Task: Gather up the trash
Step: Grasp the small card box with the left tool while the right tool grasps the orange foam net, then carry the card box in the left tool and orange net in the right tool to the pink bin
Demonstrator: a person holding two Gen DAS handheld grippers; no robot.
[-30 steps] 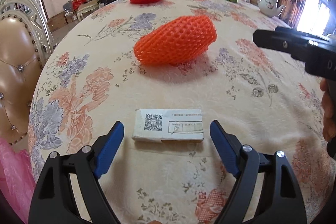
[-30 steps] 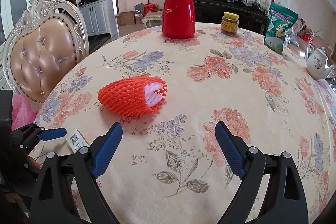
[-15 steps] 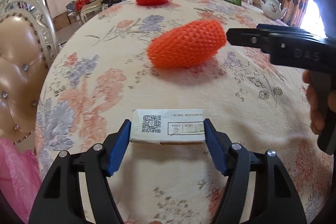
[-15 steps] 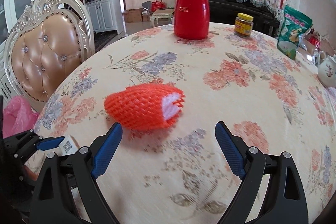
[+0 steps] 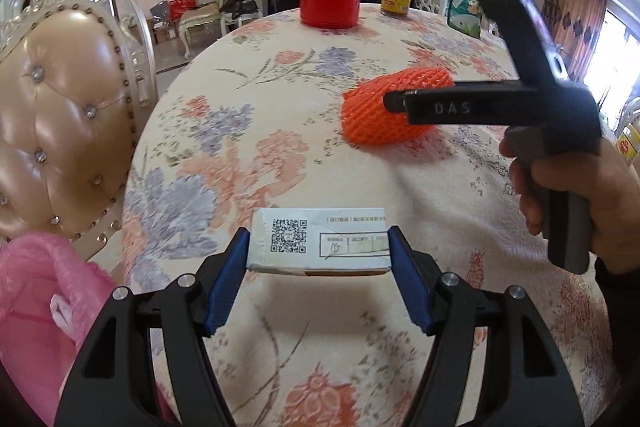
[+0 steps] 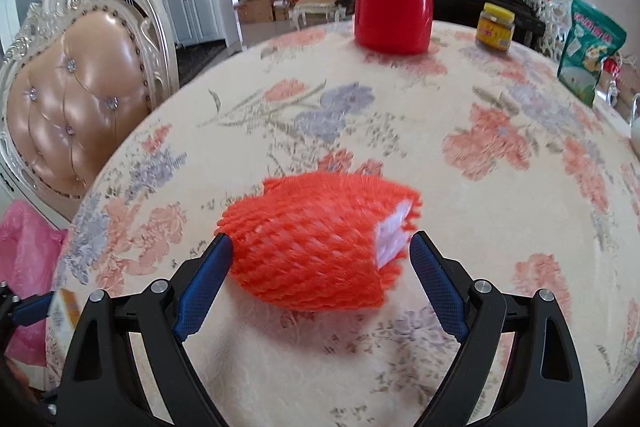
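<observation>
A small white box (image 5: 288, 239) with a QR code is clamped between the blue pads of my left gripper (image 5: 318, 247), which holds it a little above the flowered tablecloth with its shadow below. Further back lies an orange foam net sleeve (image 5: 372, 119), with one black finger (image 5: 440, 107) of the right gripper across it and a hand on the handle. In the right wrist view the orange net (image 6: 320, 219) with white padding inside lies between the wide-apart fingers of my right gripper (image 6: 320, 243), which is open. The left gripper with the box (image 6: 60, 311) shows at the lower left.
A pink plastic bag (image 5: 40, 307) hangs past the table edge at the lower left, beside a padded chair (image 5: 60, 127). At the far side of the round table (image 6: 500, 227) stand a red flask (image 6: 394, 11), a yellow jar (image 6: 494, 27) and a green snack bag (image 6: 588, 55).
My left gripper closed on the white box and lifted it off the cloth. My right gripper moved in over the orange net, which now lies between its fingers.
</observation>
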